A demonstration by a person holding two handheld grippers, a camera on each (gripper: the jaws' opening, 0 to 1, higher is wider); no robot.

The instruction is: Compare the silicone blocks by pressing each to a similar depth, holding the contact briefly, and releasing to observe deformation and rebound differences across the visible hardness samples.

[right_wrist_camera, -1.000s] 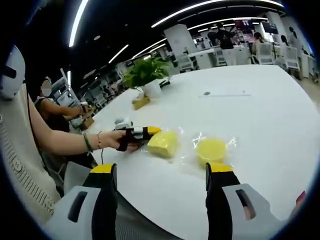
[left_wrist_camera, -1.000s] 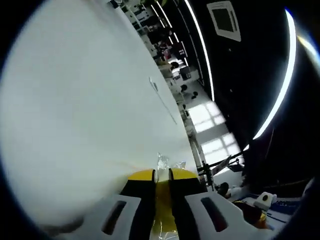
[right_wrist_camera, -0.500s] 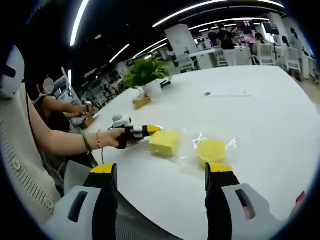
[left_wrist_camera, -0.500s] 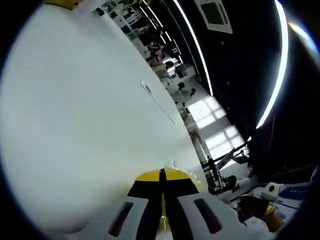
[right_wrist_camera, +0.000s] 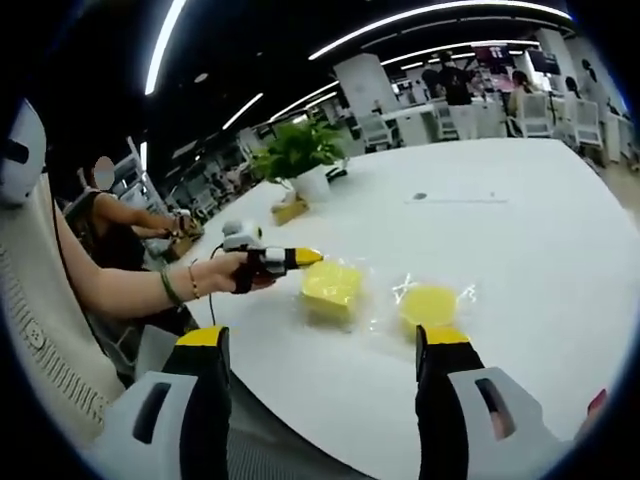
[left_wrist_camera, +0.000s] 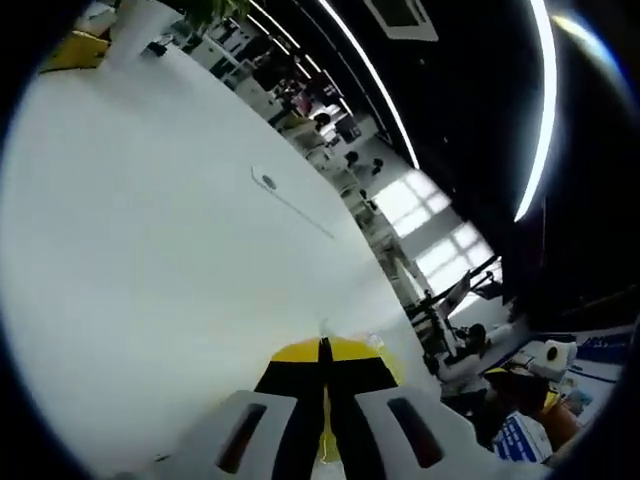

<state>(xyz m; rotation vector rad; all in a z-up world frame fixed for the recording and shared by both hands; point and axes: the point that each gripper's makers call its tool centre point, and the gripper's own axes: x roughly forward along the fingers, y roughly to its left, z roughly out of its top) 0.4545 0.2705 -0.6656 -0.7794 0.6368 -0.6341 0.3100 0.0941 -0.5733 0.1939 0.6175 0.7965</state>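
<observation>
A square yellow silicone block and a round yellow one lie side by side on the white table, each in clear wrap. In the right gripper view a hand holds my left gripper shut, with its yellow tips at the square block's upper left edge. I cannot tell whether they touch it. In the left gripper view my left gripper has its jaws pressed together over the table, with a crinkle of wrap just beyond. My right gripper stands wide open, short of both blocks, with nothing between its jaws.
A potted plant and a small yellow item stand further back on the table. A seated person is at the left. Chairs and other people fill the far room. The table's near edge runs just below the blocks.
My left gripper's jaws had a narrow gap one second ago and have since shut. The left gripper has shifted a little by the square block. The right gripper stays open.
</observation>
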